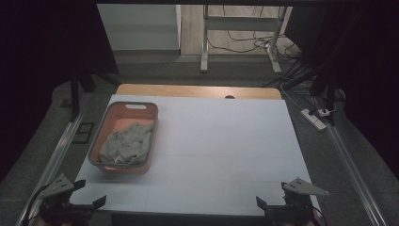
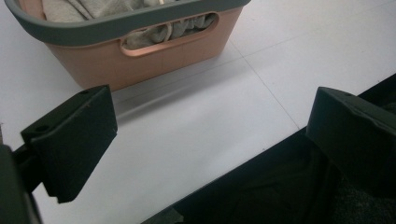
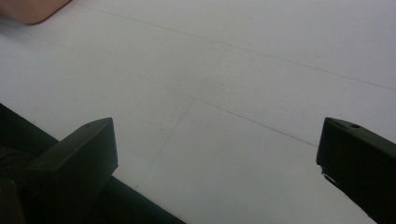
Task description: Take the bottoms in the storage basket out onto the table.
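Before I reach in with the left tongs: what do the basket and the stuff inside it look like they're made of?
The basket looks like moulded plastic: smooth matte salmon walls, a grey rim and a cut-out handle slot. The cloth inside seems a soft grey knit or jersey fabric, judging by its crumpled folds; the exact fibre can't be told. The left tongs stand open near it.

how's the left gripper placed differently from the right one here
The left gripper sits at the table's near left corner, just before the orange basket of grey cloth; the right gripper sits at the near right corner, facing bare white tabletop. Both are open, holding nothing.
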The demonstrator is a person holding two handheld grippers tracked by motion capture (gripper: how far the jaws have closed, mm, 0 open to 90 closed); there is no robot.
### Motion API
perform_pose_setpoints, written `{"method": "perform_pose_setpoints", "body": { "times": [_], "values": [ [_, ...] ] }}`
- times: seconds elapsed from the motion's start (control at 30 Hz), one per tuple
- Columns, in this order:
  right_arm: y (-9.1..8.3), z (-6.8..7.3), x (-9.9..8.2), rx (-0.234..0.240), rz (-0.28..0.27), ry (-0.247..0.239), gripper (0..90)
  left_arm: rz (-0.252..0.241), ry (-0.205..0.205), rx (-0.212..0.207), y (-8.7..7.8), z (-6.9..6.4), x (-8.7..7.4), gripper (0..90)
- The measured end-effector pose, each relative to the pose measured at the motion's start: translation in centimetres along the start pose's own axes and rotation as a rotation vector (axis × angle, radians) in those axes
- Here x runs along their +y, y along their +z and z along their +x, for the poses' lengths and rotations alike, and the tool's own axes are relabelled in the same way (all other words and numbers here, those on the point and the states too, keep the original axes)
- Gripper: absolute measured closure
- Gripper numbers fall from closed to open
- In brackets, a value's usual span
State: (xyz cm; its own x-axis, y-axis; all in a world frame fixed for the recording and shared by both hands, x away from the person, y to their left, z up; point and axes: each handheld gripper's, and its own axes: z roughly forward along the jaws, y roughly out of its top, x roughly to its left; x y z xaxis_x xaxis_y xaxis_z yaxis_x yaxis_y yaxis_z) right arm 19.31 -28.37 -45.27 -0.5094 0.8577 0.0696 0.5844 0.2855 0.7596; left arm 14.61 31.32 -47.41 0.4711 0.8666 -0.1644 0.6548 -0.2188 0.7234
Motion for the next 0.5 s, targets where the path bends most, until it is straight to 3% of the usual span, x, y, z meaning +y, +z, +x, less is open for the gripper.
{"method": "perform_pose_setpoints", "body": {
  "times": [0.5],
  "values": [
    [0.29,0.02,0.09,0.014,0.019,-0.009,0.0,0.038,0.017,0.022,0.33,-0.34,0.24,0.6]
  ]
}}
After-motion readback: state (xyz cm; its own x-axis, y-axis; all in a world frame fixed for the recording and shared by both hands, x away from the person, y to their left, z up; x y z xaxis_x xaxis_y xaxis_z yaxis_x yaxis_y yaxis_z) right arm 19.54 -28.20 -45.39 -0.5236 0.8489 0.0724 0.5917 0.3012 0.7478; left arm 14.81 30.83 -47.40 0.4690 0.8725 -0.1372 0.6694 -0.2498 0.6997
